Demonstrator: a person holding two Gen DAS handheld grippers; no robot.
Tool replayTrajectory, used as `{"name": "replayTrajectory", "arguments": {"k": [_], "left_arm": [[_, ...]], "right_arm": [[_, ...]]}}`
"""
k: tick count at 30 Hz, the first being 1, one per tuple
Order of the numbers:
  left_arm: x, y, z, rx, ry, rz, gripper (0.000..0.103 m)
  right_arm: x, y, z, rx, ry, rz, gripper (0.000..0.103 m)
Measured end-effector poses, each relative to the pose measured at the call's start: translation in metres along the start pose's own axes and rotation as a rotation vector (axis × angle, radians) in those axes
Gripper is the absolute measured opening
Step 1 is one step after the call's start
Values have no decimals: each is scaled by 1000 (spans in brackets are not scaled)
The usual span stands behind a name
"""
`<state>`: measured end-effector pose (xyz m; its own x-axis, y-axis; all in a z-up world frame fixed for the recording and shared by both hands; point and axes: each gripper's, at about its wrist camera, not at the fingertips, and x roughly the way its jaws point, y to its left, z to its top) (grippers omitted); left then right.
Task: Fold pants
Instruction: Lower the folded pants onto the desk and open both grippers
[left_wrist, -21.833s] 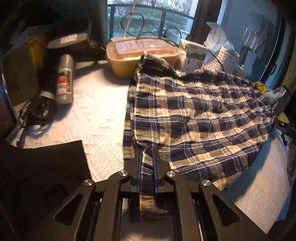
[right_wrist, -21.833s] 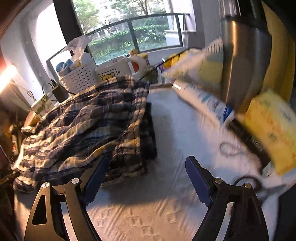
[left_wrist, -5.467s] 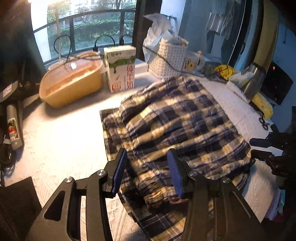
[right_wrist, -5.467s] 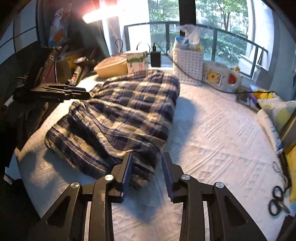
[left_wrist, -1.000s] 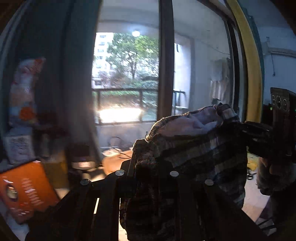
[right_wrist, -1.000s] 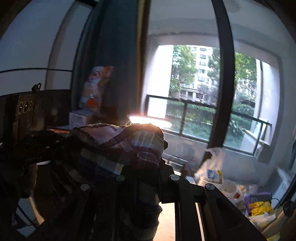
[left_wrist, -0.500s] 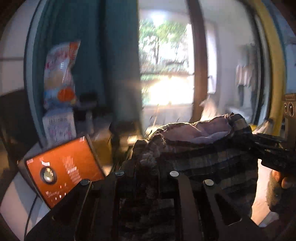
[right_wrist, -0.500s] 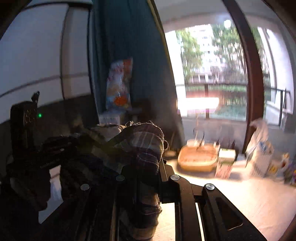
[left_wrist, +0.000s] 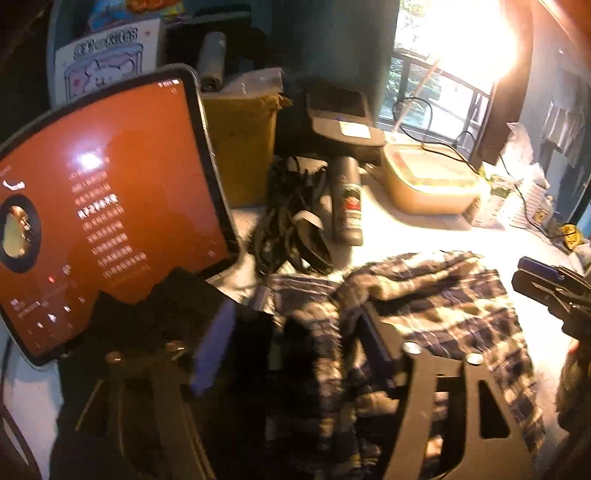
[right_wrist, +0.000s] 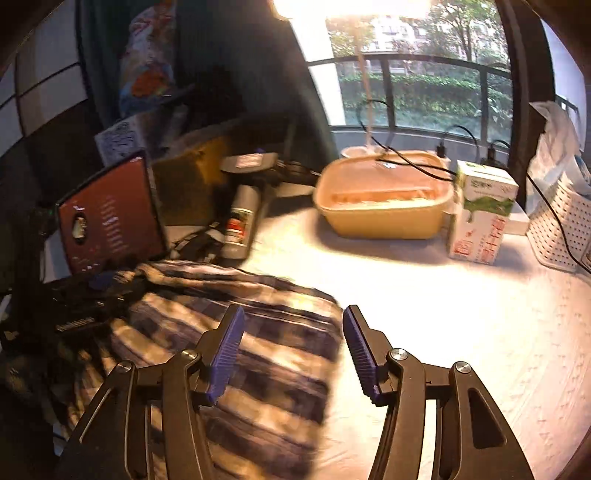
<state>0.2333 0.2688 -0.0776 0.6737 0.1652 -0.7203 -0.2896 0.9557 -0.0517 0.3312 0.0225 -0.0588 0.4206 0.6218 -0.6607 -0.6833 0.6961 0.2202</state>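
Note:
The plaid pants (right_wrist: 258, 332) lie bunched on the white table cover (right_wrist: 461, 332), at its left end. In the right wrist view my right gripper (right_wrist: 291, 349) hovers over their right edge, jaws opening, blue pads apart and clear of the cloth. In the left wrist view the pants (left_wrist: 443, 306) spread to the right, with a crumpled fold running between the fingers of my left gripper (left_wrist: 295, 339). Its jaws are opening too and the pads do not press the cloth. The right gripper (left_wrist: 546, 284) shows at that view's right edge, and the left gripper (right_wrist: 92, 291) at the other view's left.
A tablet with an orange screen (left_wrist: 110, 203) stands close on the left, beside a bundle of cables (left_wrist: 291, 229) and a spray can (left_wrist: 347, 206). Behind are a yellow tub (right_wrist: 384, 206), a milk carton (right_wrist: 480, 218) and a white basket (right_wrist: 557, 221).
Both grippers came down from holding the pants up in the air to the table. Their jaws went from shut on the cloth to apart, and the pants now lie on the cover.

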Motion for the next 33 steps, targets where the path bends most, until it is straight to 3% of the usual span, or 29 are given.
{"name": "replayTrajectory", "arguments": {"k": [7, 12, 16, 20, 25, 33], "left_arm": [[-25, -16, 13, 28, -100, 103, 77], [-52, -21, 17, -24, -173, 154, 79], [-75, -38, 10, -4, -207, 91, 81], [-86, -68, -1, 51, -201, 35, 81], [-97, -102, -23, 57, -184, -80, 81], [-119, -140, -47, 84, -201, -191, 82]], "right_arm": [[-20, -30, -4, 31, -5, -59, 61], [-48, -40, -13, 19, -20, -89, 66], [-75, -48, -24, 20, -39, -113, 71], [-96, -57, -35, 33, -51, -138, 72], [-122, -75, -53, 85, -63, -175, 72], [-169, -88, -83, 99, -88, -243, 73]]}}
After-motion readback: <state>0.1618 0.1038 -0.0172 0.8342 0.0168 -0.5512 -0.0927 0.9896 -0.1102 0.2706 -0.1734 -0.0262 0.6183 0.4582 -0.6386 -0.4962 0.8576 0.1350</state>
